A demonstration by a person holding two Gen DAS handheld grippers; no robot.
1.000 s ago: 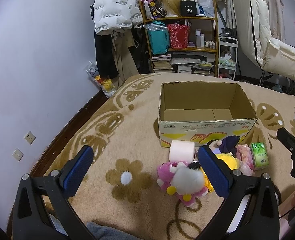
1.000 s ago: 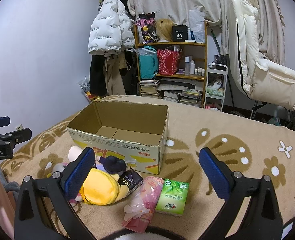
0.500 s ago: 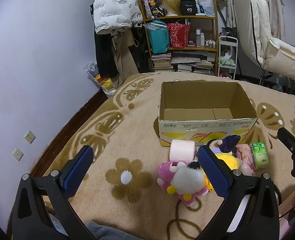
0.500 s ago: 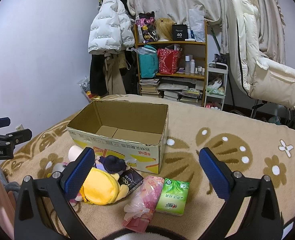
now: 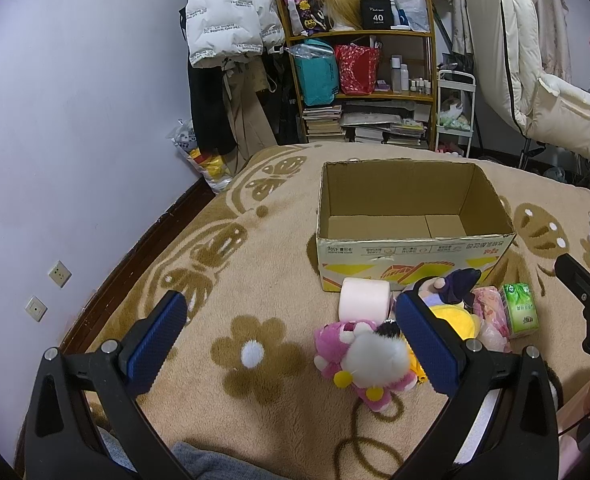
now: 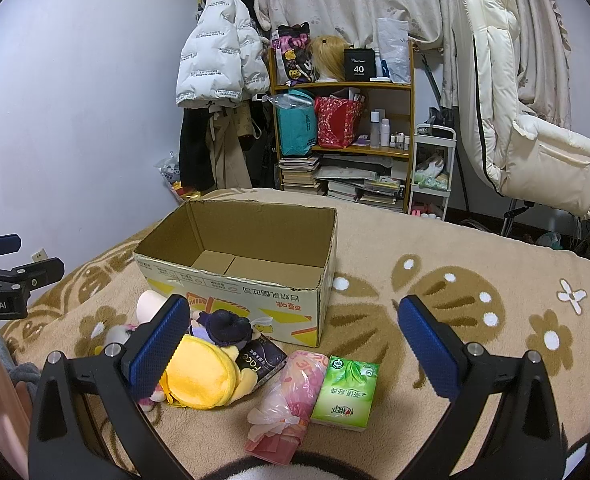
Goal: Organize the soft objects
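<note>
Both claws gape empty; the pink-and-white plush toy (image 5: 365, 354) lies just ahead of the left gripper (image 5: 291, 344), nearer it than the right gripper (image 6: 295, 346), with the cardboard box (image 5: 411, 248) beyond.

Tan flower-patterned blanket (image 5: 255, 264), green tissue pack (image 6: 345, 392)

1. We see a matt corrugated cardboard box (image 6: 235, 276) with a printed front.
2. The blanket (image 5: 223, 248) under it is thick, fuzzy fleece.
3. The pink toy (image 5: 359, 354) and yellow toy (image 6: 203, 376) are soft plush.
4. The green tissue pack (image 6: 345, 390) has glossy plastic wrap.
5. Both tongs, left (image 5: 291, 344) and right (image 6: 295, 350), have matt black frames and blue, finely dimpled pads (image 6: 427, 346).
</note>
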